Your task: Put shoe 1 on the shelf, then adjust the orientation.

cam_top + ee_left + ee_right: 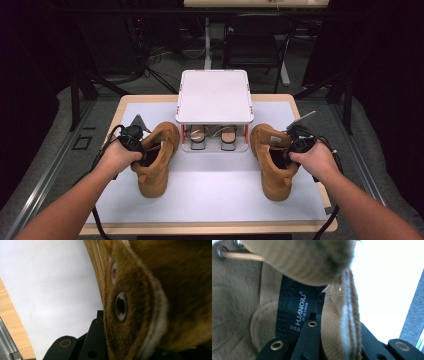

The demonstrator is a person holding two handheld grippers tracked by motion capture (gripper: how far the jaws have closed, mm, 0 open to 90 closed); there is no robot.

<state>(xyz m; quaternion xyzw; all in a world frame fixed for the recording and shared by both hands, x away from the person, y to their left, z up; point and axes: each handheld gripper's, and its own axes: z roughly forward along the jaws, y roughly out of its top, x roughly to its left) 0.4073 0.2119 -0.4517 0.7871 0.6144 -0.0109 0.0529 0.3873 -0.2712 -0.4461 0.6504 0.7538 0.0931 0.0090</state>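
Two tan suede boots lie on the white mat. The left boot (156, 162) is gripped at its ankle opening by my left gripper (142, 152), jaws shut on the eyelet flap (125, 312). The right boot (272, 165) is held the same way by my right gripper (287, 154). In the right gripper view, the boot's collar edge (339, 322) is pinched between the jaws of the right gripper (337, 323), beside a black label (297, 312) inside the boot. In the left gripper view, one black jaw shows to the left of the flap and the other is hidden behind the suede.
A white two-tier shoe rack (215, 95) stands at the mat's far middle, with a pair of sandals (214, 137) under its top shelf. The wooden table edge (210, 227) runs along the front. Dark chairs and cables lie beyond the table.
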